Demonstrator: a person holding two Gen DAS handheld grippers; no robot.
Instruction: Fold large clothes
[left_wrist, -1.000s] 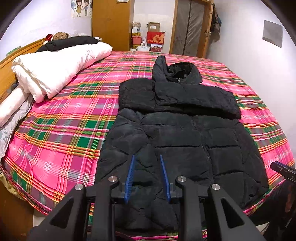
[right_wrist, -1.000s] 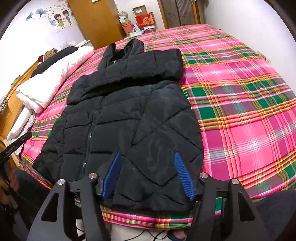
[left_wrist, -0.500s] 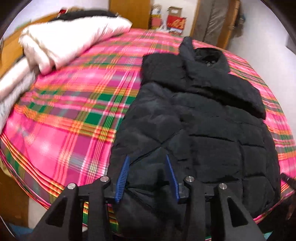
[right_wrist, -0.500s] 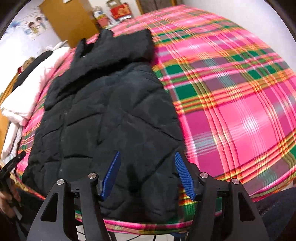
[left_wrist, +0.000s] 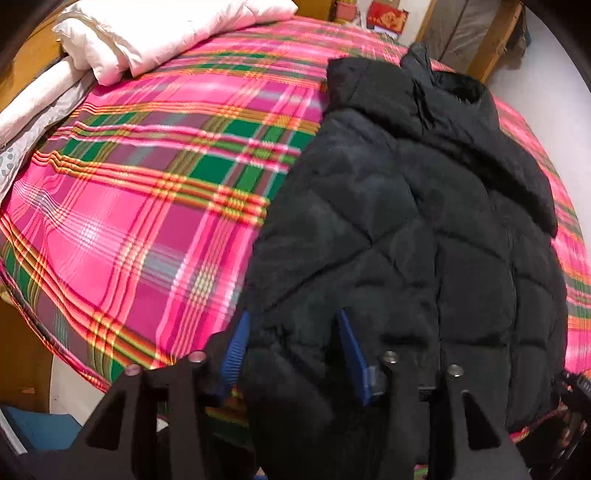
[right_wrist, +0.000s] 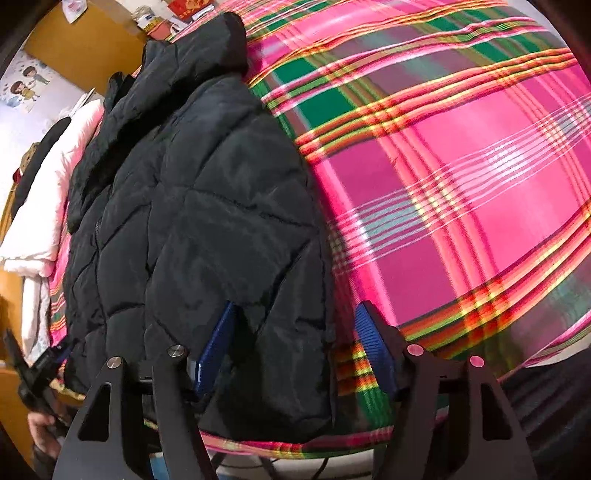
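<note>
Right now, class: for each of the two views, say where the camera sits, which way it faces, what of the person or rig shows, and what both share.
Left wrist: on the left gripper, facing steeply down at the jacket hem's left corner; jaws opening astride it.
Right wrist: on the right gripper, facing down at the hem's right corner; jaws opening; a hand shows at lower left.
Shared: jacket, plaid sheet, white quilt.

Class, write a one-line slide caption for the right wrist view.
Right gripper, jaws opening, straddles the hem corner of a black puffer jacket on a pink plaid bedspread.
</note>
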